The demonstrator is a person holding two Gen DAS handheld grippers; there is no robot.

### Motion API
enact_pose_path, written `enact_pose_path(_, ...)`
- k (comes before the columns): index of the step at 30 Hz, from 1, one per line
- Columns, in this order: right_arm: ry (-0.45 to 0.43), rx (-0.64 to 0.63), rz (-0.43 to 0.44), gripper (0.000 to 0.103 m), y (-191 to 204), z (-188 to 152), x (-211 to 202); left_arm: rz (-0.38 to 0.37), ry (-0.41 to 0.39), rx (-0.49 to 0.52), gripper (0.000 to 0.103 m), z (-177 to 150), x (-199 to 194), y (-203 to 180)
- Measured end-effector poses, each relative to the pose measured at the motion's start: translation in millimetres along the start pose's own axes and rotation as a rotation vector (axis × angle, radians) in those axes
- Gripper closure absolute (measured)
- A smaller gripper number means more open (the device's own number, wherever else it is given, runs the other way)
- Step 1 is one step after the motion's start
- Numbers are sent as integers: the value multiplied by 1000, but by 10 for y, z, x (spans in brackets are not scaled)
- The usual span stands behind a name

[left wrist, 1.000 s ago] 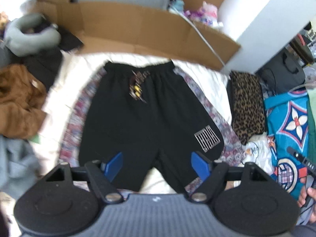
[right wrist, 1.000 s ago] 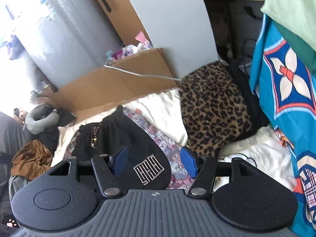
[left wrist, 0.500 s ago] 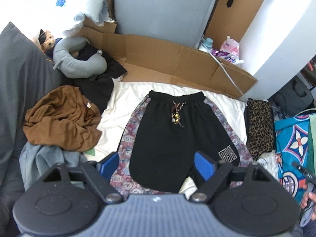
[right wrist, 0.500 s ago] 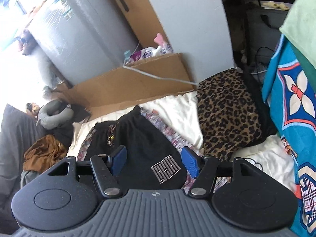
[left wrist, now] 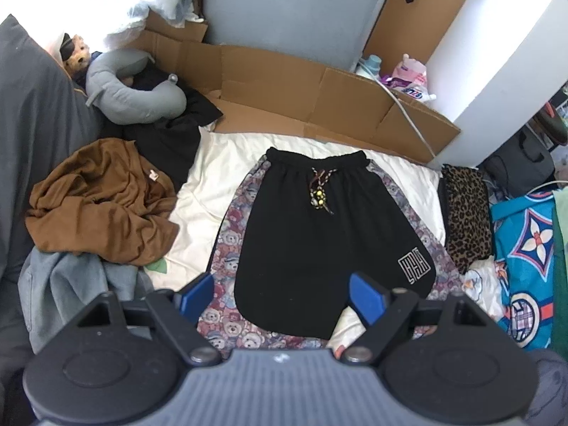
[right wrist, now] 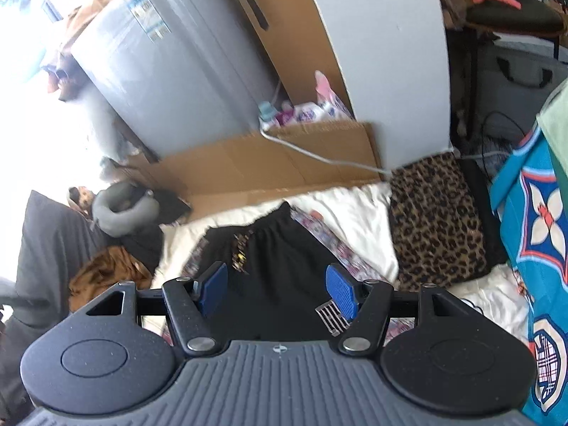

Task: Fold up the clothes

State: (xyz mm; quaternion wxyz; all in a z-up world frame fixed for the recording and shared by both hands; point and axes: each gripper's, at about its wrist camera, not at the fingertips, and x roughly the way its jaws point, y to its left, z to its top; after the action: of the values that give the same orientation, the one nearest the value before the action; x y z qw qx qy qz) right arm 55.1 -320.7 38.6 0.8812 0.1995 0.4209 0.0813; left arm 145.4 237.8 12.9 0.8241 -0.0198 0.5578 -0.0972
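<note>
1. Black shorts point(left wrist: 330, 234) lie flat, front up, on the bear-print cloth point(left wrist: 230, 245) over the cream bedding point(left wrist: 213, 177). Waistband point(left wrist: 316, 158) is at the far side by the cardboard point(left wrist: 284, 85), leg hems are on the near side, and the white logo point(left wrist: 413, 264) is on the leg to the right of frame.
2. Left gripper point(left wrist: 280, 291): blue pads apart, nothing between them, held above the near hems and clear of the fabric.
3. Right gripper point(right wrist: 278, 287): pads also apart and empty, off the cloth, looking across the shorts from their logo side. That view is blurred, so I won't read fine detail from it.
4. My read: the garment is spread and no fold has started. Next step is likely a lengthwise fold, one leg over the other.
5. To do it well, I'd pinch one outer side at waistband and hem, one gripper each, taking only the shorts' layers. The bear-print cloth sits directly under the edge and is easy to catch.
6. Keep the drawstring point(left wrist: 319, 191) lying inside the fold.
7. Carry low and lay edge to edge. The brown garment point(left wrist: 99, 202) and leopard-print fabric point(left wrist: 465, 216) flank the work area, so stay between them.
</note>
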Motion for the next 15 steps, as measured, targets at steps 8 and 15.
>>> enact_pose_path(8, 10, 6, -37, 31, 484, 220, 64, -3, 2, -8, 17, -136, 160, 251)
enact_pose_path(15, 17, 29, -42, 31, 553, -52, 380, 10, -2, -27, 17, -306, 307, 570)
